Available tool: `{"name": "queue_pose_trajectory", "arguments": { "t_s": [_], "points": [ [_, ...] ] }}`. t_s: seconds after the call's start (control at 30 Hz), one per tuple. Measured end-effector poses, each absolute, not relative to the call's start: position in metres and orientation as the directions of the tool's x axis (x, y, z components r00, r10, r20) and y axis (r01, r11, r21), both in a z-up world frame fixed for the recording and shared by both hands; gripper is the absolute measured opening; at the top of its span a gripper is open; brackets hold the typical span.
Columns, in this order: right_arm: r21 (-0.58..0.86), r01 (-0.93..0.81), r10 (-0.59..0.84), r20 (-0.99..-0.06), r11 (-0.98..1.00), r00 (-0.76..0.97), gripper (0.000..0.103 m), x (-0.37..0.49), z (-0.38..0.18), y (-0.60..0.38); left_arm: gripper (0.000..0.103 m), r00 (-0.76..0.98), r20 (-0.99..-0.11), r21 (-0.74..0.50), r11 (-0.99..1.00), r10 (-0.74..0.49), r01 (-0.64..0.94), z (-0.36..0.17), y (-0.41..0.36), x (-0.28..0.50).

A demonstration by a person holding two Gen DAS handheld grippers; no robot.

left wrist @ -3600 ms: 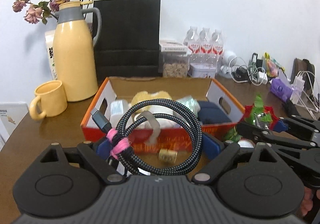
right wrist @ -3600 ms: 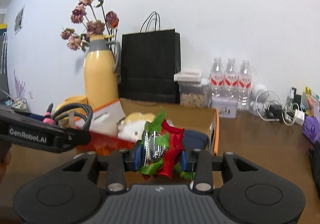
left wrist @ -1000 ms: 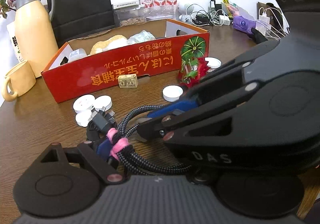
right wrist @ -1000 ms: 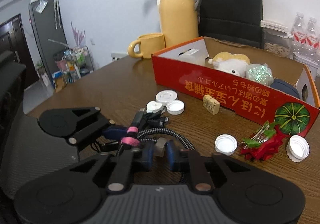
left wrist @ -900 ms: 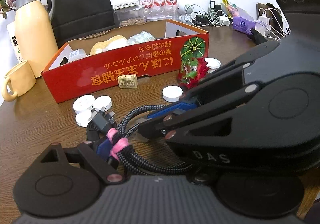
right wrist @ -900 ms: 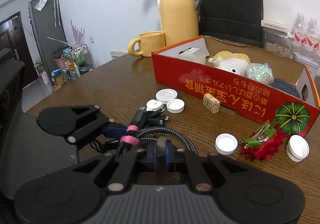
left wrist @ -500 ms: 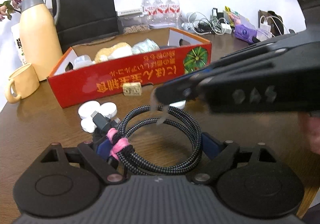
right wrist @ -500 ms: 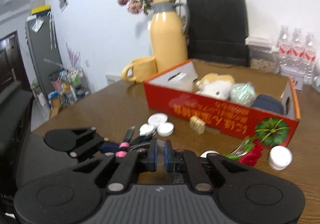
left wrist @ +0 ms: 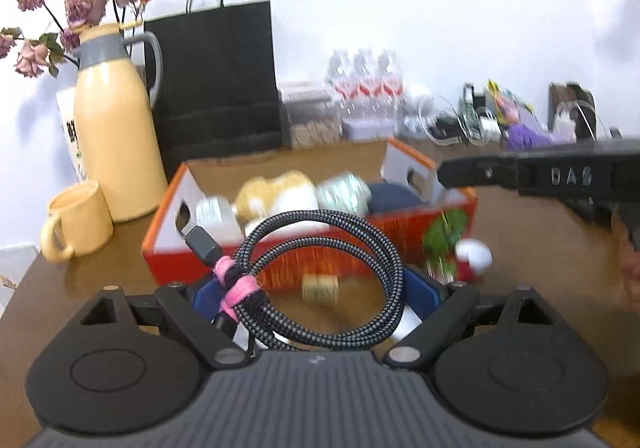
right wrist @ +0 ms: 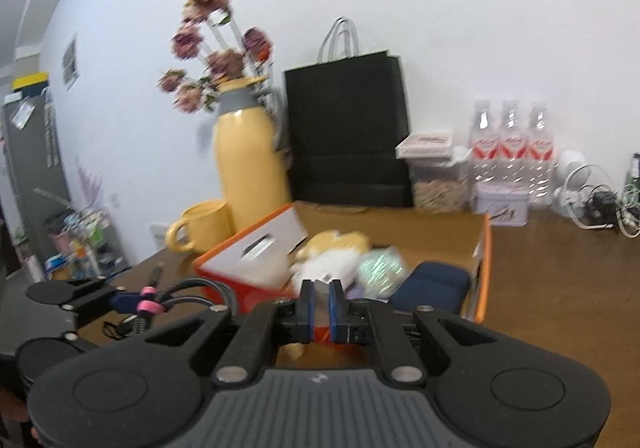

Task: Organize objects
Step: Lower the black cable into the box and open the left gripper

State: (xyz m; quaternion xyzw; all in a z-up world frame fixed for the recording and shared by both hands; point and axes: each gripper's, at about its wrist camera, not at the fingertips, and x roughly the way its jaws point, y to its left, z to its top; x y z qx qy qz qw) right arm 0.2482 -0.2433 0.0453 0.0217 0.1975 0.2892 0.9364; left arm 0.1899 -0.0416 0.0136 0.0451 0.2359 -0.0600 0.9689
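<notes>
Straight ahead of the left claw (left wrist: pixel 316 290), clamped on the coiled cable (left wrist: pixel 320 280), lay the red box (left wrist: pixel 316 248), while the right claw (right wrist: pixel 320 306) hovered nearly closed over its near wall.

The red box (left wrist: pixel 408 232) is standing open-topped, but a plush toy (left wrist: pixel 276 189), foil ball (left wrist: pixel 342 189) and navy pouch (right wrist: pixel 430 286) are crowding its floor. The right gripper (left wrist: pixel 472 169) is hanging over its right end.

3 water bottles (right wrist: pixel 509 143), 1 black bag (left wrist: pixel 216 79), 1 jug (left wrist: pixel 116 127), 1 mug (left wrist: pixel 76 221), 1 red box (left wrist: pixel 400 232).
</notes>
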Motion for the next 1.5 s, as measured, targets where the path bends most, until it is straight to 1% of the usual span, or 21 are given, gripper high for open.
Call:
{"name": "queue_pose_trajectory", "arguments": {
  "t_s": [0.2, 0.3, 0.43, 0.53, 0.63, 0.73, 0.8, 0.83, 0.87, 0.9, 0.93, 0.97, 1.0, 1.03, 1.07, 1.13, 1.3, 1.5],
  "points": [
    [0.141, -0.471, 0.489, -0.349, 0.871, 0.8, 0.006, 0.289, 0.048, -0.239, 0.09, 0.903, -0.422, 0.021, 0.995, -0.083, 0.102, 0.036, -0.04, 0.23],
    [0.123, -0.446, 0.459, -0.352, 0.886, 0.816, 0.006, 0.311, 0.048, -0.231, 0.09, 0.912, -0.403, -0.019, 0.997, -0.076, 0.075, 0.044, -0.038, 0.255],
    [0.083, -0.417, 0.417, -0.356, 0.905, 0.836, 0.006, 0.337, 0.044, -0.215, 0.09, 0.921, -0.386, -0.064, 0.998, -0.052, 0.029, 0.045, -0.034, 0.288],
    [0.058, -0.401, 0.395, -0.341, 0.914, 0.853, 0.006, 0.352, 0.037, -0.205, 0.091, 0.926, -0.378, -0.073, 0.997, -0.015, -0.014, 0.04, -0.034, 0.311],
    [0.053, -0.384, 0.376, -0.357, 0.922, 0.855, 0.006, 0.365, 0.024, -0.199, 0.091, 0.921, -0.386, -0.063, 0.995, 0.043, -0.073, 0.029, -0.032, 0.331],
    [0.022, -0.375, 0.354, -0.383, 0.927, 0.853, 0.007, 0.37, 0.015, -0.198, 0.091, 0.91, -0.411, -0.062, 0.994, 0.055, -0.087, 0.019, -0.027, 0.341],
    [0.035, -0.372, 0.354, -0.402, 0.927, 0.844, 0.009, 0.374, 0.012, -0.2, 0.092, 0.905, -0.421, -0.059, 0.994, 0.06, -0.094, 0.015, -0.023, 0.343],
    [0.038, -0.373, 0.354, -0.414, 0.927, 0.839, 0.01, 0.376, 0.01, -0.201, 0.092, 0.904, -0.424, -0.059, 0.994, 0.06, -0.093, 0.014, -0.022, 0.344],
    [0.032, -0.366, 0.345, -0.421, 0.93, 0.839, 0.012, 0.376, 0.009, -0.201, 0.097, 0.906, -0.419, -0.061, 0.994, 0.058, -0.092, 0.013, -0.02, 0.343],
    [0.026, -0.36, 0.336, -0.427, 0.933, 0.84, 0.025, 0.376, 0.008, -0.201, 0.103, 0.91, -0.41, -0.066, 0.994, 0.056, -0.091, 0.013, -0.019, 0.342],
    [0.022, -0.354, 0.328, -0.431, 0.935, 0.84, 0.049, 0.376, 0.008, -0.202, 0.103, 0.916, -0.396, -0.069, 0.993, 0.064, -0.1, 0.014, -0.017, 0.34],
    [0.02, -0.349, 0.323, -0.432, 0.937, 0.842, 0.064, 0.375, 0.009, -0.203, 0.103, 0.916, -0.394, -0.065, 0.991, 0.081, -0.116, 0.015, -0.016, 0.339],
    [0.018, -0.341, 0.316, -0.426, 0.94, 0.848, 0.088, 0.375, 0.009, -0.204, 0.103, 0.913, -0.396, -0.06, 0.99, 0.095, -0.129, 0.017, -0.015, 0.34],
    [0.015, -0.336, 0.311, -0.416, 0.942, 0.854, 0.095, 0.373, 0.011, -0.205, 0.103, 0.913, -0.395, -0.055, 0.989, 0.105, -0.138, 0.019, -0.014, 0.339],
    [0.014, -0.335, 0.311, -0.41, 0.942, 0.858, 0.1, 0.372, 0.012, -0.206, 0.103, 0.914, -0.391, -0.055, 0.988, 0.108, -0.141, 0.02, -0.013, 0.339],
    [0.021, -0.337, 0.316, -0.409, 0.941, 0.856, 0.102, 0.372, 0.014, -0.206, 0.103, 0.916, -0.385, -0.063, 0.987, 0.11, -0.145, 0.022, -0.012, 0.337],
    [0.013, -0.338, 0.313, -0.408, 0.941, 0.857, 0.103, 0.37, 0.016, -0.205, 0.103, 0.916, -0.385, -0.067, 0.987, 0.109, -0.145, 0.025, -0.012, 0.335],
    [0.0, -0.341, 0.313, -0.393, 0.94, 0.864, 0.103, 0.361, 0.024, -0.207, 0.103, 0.923, -0.377, -0.078, 0.99, 0.078, -0.116, 0.033, -0.012, 0.323]
  ]
}}
